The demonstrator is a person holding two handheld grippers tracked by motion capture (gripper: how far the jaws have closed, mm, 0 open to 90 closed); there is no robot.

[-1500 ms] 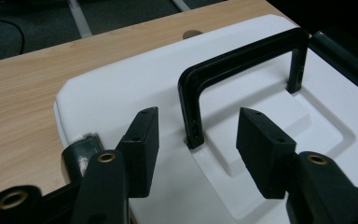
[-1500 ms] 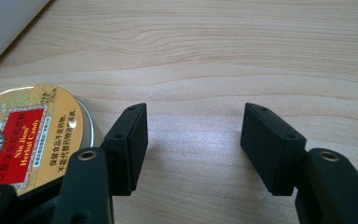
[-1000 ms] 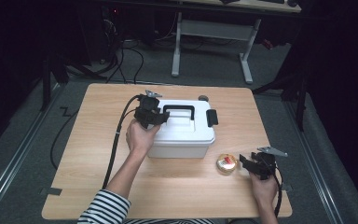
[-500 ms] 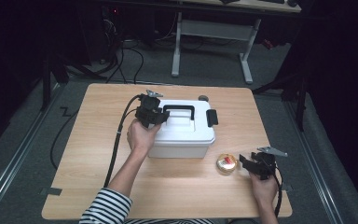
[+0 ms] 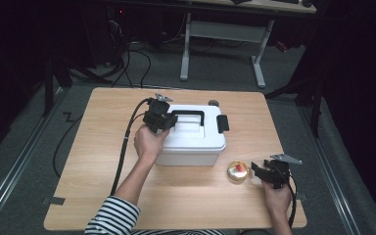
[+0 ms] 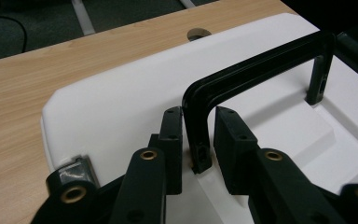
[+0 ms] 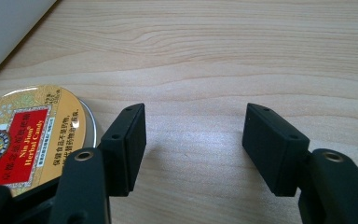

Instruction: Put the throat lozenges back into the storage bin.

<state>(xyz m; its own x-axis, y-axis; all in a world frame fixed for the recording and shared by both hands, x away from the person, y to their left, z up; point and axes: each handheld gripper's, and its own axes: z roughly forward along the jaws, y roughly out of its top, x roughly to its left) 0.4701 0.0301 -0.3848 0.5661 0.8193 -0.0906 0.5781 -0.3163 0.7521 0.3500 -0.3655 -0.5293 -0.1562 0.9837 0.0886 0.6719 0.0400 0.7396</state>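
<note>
On the wooden table [image 7: 242, 46], a round tin [image 7: 28, 135] reads "Nin Jiom Herbal Candy".

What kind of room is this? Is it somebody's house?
Probably not a house, more likely a lab or workshop. A bare wooden table stands on grey carpet, cables trail over the floor, and a metal-legged desk stands behind in the dark.

On your worktop [image 5: 103, 161] the box [image 5: 191, 142] sits near the middle, its handle [image 5: 188, 115] on the lid. The tin [image 5: 238, 171] lies just right of the box's front corner, nearer you.
</note>
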